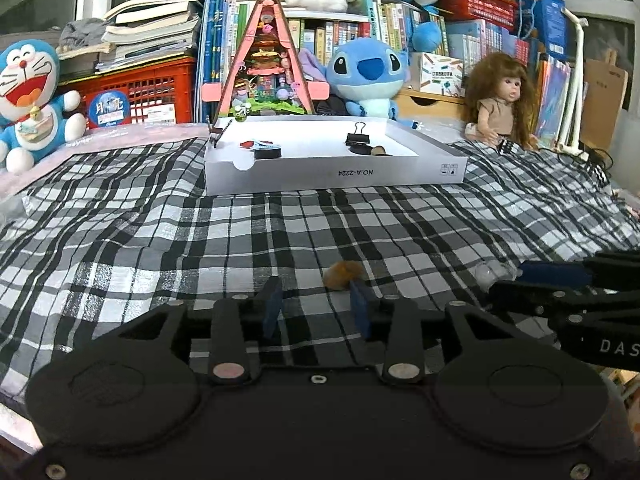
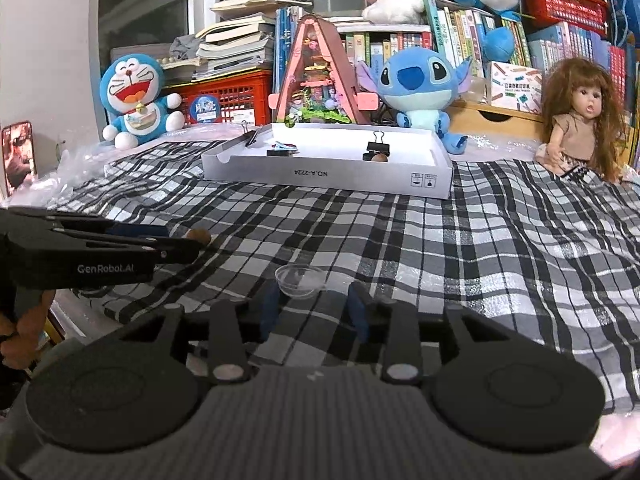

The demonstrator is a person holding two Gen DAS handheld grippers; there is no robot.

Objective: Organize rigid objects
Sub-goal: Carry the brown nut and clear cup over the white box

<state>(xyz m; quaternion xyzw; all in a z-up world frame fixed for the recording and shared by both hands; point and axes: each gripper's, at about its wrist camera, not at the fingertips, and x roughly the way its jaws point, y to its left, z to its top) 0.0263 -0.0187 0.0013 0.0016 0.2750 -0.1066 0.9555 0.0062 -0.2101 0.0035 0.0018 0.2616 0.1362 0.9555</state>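
A white shallow box (image 1: 336, 172) (image 2: 328, 178) stands on the checked cloth at the back; inside lie a black binder clip (image 1: 357, 138) (image 2: 375, 148), a small brown piece (image 1: 378, 151), a black block with red and blue bits (image 1: 266, 150) (image 2: 282, 149) and a clip on its left wall (image 1: 218, 132). A small brown lump (image 1: 343, 275) (image 2: 199, 235) lies on the cloth just ahead of my open, empty left gripper (image 1: 316, 310). A clear plastic dish (image 2: 298, 280) (image 1: 490, 274) lies just ahead of my open, empty right gripper (image 2: 316, 308).
Plush toys (image 1: 30, 100) (image 1: 370, 76), a doll (image 1: 502, 102), a pink A-frame toy house (image 1: 266, 64), a red crate (image 1: 136, 96) and book stacks line the back. The checked cloth (image 1: 200, 240) covers the surface. A phone (image 2: 18, 156) stands at left.
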